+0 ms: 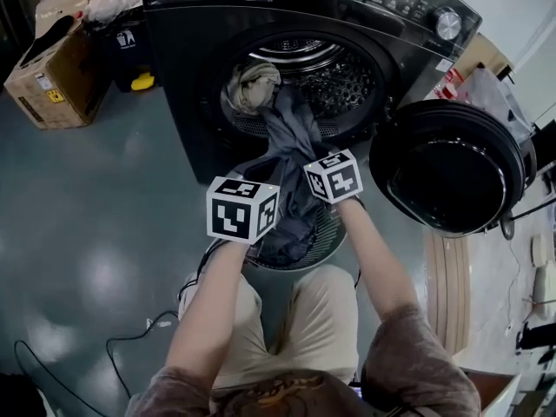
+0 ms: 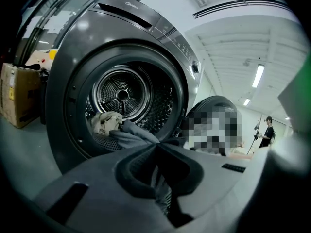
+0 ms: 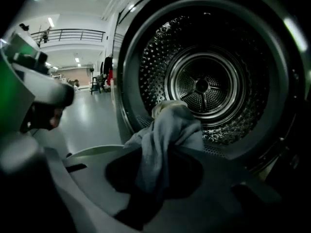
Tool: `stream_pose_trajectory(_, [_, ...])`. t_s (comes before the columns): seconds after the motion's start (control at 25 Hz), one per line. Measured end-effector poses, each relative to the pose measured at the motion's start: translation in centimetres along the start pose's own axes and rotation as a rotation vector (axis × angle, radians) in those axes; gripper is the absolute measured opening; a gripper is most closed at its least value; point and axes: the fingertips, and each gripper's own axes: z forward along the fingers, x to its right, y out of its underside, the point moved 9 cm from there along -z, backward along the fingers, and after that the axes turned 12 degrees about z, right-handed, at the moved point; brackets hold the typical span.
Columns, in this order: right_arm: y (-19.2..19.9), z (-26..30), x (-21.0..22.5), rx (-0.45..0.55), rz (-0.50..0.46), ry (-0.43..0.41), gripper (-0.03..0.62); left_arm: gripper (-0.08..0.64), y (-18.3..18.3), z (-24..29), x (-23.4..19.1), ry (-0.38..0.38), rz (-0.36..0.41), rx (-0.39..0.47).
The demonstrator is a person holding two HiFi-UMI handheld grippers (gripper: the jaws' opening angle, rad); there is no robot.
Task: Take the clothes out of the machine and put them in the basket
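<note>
The dark front-loading machine [image 1: 347, 24] stands with its door [image 1: 452, 168] swung open to the right. A beige garment [image 1: 252, 83] lies at the drum's mouth. A dark grey garment [image 1: 291, 129] trails from the drum down into the round basket [image 1: 328, 233] below. Both marker cubes hover over the basket, the left one [image 1: 241, 208] and the right one [image 1: 334, 175]. My left gripper [image 2: 158, 145] is shut on the grey garment [image 2: 133, 137]. My right gripper [image 3: 163, 154] is also shut on the grey garment [image 3: 165, 140], which hangs between its jaws in front of the drum [image 3: 204, 86].
A cardboard box [image 1: 52, 76] and a yellow object [image 1: 143, 81] sit left of the machine. A cable [image 1: 130, 341] lies on the grey floor near the person's left knee. A wooden board [image 1: 447, 285] lies at the right under the door.
</note>
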Motion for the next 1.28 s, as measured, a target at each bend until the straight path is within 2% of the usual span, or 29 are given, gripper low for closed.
stream_pose_trajectory(0.2, [2.8, -5.5, -3.0, -0.012, -0.028, -0.058, 0.074, 0.005, 0.2, 0.1, -0.1, -0.007, -0.003, -0.005])
stream_pose_trajectory(0.44, [6.2, -9.7, -5.4, -0.015, 0.051, -0.122, 0.081, 0.005, 0.2, 0.2, 0.3, -0.014, 0.004, -0.014])
stream_pose_trajectory(0.52, [6.9, -10.3, -5.7, -0.011, 0.059, -0.117, 0.091, 0.005, 0.1, 0.1, 0.4, -0.016, -0.002, -0.011])
stream_pose_trajectory(0.6, [7.1, -10.4, -5.5, -0.003, 0.059, -0.076, 0.125, 0.005, 0.2, 0.0, 0.6, -0.017, 0.0, -0.012])
stream_pose_trajectory(0.68, [6.9, -10.4, -5.0, 0.017, 0.067, -0.01, 0.2, 0.005, 0.3, -0.2, 0.7, -0.017, 0.002, -0.014])
stream_pose_trajectory(0.76, [6.4, -10.8, -4.4, 0.062, 0.088, 0.045, 0.208, 0.005, 0.4, -0.4, 0.8, -0.017, 0.0, -0.013])
stream_pose_trajectory(0.84, [5.7, -11.2, -3.9, 0.105, 0.109, 0.069, 0.243, 0.005, 0.3, -0.6, 0.8, -0.017, 0.0, -0.009])
stream_pose_trajectory(1.04, [4.6, -9.9, -3.2, 0.131, 0.129, 0.06, 0.256, 0.005, 0.3, -1.1, 0.6, -0.024, -0.018, 0.005])
stream_pose_trajectory(1.28, [1.6, -5.5, -2.3, 0.158, 0.141, 0.032, 0.264, 0.005, 0.0, -1.5, 0.4, -0.019, -0.028, 0.022])
